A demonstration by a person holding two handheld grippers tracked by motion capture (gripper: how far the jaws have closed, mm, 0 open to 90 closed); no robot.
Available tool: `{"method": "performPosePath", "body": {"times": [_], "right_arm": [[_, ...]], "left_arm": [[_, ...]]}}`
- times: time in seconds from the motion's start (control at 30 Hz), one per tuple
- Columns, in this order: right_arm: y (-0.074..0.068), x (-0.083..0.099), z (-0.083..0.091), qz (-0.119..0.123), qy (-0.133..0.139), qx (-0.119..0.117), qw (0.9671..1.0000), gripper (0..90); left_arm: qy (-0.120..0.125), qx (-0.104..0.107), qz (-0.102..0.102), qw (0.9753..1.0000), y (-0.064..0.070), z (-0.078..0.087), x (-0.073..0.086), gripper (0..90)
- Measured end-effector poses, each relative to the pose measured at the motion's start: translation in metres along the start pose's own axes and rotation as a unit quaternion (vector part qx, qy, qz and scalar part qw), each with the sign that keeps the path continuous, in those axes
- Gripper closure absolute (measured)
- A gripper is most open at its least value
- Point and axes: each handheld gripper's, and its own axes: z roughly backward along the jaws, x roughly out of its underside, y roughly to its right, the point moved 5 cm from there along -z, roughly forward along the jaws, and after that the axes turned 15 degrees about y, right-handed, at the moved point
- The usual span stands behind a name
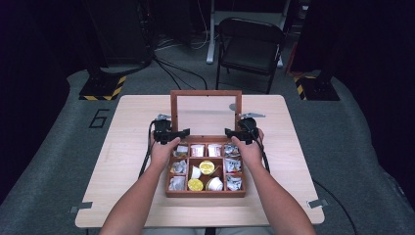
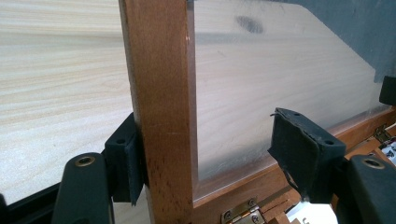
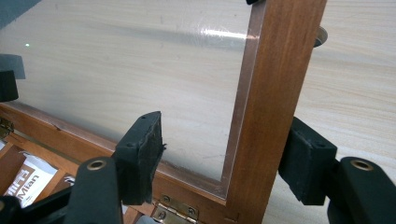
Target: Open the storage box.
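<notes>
High view: wooden box (image 1: pixel 205 193) sits centre-frame on the table (image 1: pixel 122 147), its glass lid (image 1: pixel 205 113) upright, and my left gripper (image 1: pixel 171 134) and right gripper (image 1: pixel 241 133) each straddle a lid side rail near the hinges (image 2: pixel 240 213), jaws wide, sachets (image 1: pixel 234 182) and cups (image 1: pixel 206 167) in compartments below.

The box (image 1: pixel 205 191) is reddish-brown wood with a smooth, slightly satin finish; its upright lid (image 2: pixel 161 93) frames a clear, glossy pane (image 3: pixel 140 79) showing faint smudges. Brass-coloured metal hinges (image 3: pixel 180 210) sit at the lid's base. The table (image 1: pixel 132 122) beneath the box is pale wood-grain, matt. Each hand-held gripper's pads (image 2: pixel 301 149) look matt, rough black rubber.
</notes>
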Motion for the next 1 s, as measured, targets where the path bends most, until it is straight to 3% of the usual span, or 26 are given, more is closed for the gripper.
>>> {"method": "performPosePath", "body": {"times": [0.57, 1.0], "right_arm": [[0.002, -0.0009, -0.0036, -0.008, -0.009, -0.005, 0.9999, 35.2], [0.0063, 0.0014, -0.0095, -0.034, -0.02, -0.012, 0.9991, 34.2]], "left_arm": [[-0.008, -0.003, 0.016, 0.9998, -0.0017, -0.0007, 0.0004, 32.0], [-0.011, 0.005, 0.041, 0.9991, -0.0068, -0.0052, 0.003, 31.9]]}}
